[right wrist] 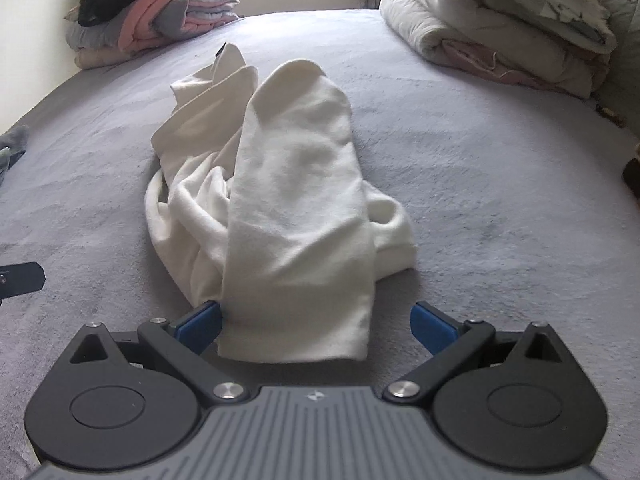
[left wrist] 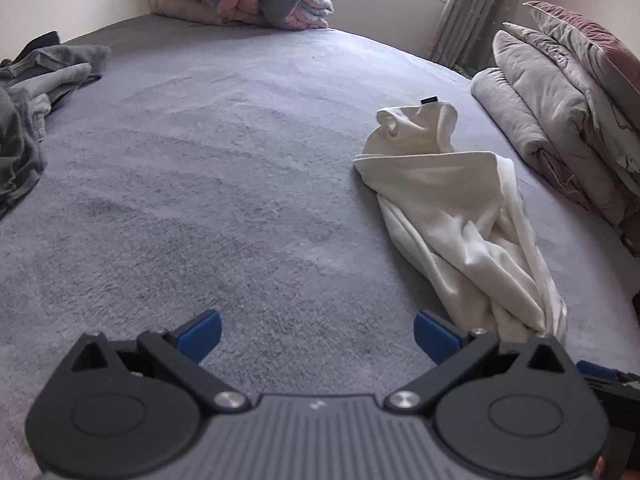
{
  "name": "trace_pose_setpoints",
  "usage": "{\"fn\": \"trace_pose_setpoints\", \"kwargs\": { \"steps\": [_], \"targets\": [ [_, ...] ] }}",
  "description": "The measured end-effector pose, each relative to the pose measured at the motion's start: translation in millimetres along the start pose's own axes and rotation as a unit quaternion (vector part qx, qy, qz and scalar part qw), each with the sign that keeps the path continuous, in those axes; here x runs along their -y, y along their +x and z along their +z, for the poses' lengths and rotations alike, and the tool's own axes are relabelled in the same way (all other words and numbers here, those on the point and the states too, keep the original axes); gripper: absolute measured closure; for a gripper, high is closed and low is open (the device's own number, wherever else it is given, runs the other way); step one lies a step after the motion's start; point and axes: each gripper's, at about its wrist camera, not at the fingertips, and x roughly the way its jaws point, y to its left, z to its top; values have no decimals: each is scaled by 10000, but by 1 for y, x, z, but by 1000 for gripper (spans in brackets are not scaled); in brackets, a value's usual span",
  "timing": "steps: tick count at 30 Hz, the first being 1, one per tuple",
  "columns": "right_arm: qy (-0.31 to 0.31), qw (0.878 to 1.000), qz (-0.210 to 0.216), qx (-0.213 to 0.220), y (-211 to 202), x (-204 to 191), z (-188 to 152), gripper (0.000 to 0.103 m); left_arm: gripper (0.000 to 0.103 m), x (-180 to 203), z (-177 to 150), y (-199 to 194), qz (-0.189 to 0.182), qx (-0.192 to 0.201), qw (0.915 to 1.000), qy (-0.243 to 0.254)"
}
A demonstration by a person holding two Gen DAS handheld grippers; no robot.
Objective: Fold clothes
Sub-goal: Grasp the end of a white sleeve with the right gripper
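While the garment lies bunched: you are at the start of the fold, with nothing spread flat yet.
White garment [right wrist: 280, 184]: it sits crumpled on the grey bed cover [right wrist: 500, 208], filling the middle of the right wrist view; in the left wrist view it runs from centre right down to the lower right.
Near end of the cloth: one broad flap reaches down to the lower centre of the right wrist view and lies between your right gripper's blue pads.
Right gripper [right wrist: 316, 326]: spread wide; the left pad sits just beside the flap's edge, possibly touching, and the right pad stands clear of it. Nothing is pinched.
Left gripper [left wrist: 318, 332]: spread wide over bare cover at the bottom of its frame, with the garment's tail just beside its right pad and nothing between the jaws.
Step in hand: reaching for a first hold, as I judge it.
Next move calls for: bring the right pads together on that flap edge, then carry your left gripper right to a second corner so you can lift and open the cloth.
Surroundings: folded clothes stack [right wrist: 156, 4] at upper left, rolled quilts [right wrist: 500, 28] at upper right, loose grey clothes [left wrist: 32, 112] at the left edge of the left wrist view.
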Motion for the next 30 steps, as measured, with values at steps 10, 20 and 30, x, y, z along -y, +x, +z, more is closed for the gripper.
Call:
{"fn": "trace_pose_setpoints", "kwargs": {
  "steps": [10,20,30],
  "targets": [
    [35,9996,242,-101,18,4,-9,0,0,5,5,-3,-203,158,9996,97],
    [-788,9968,109,-119,16,-13,-22,0,0,5,5,-5,-449,196,9988,78],
    [-561,9969,475,270,-16,-15,-12,16,0,1,2,-6,-547,169,9983,-116]
  ]
}}
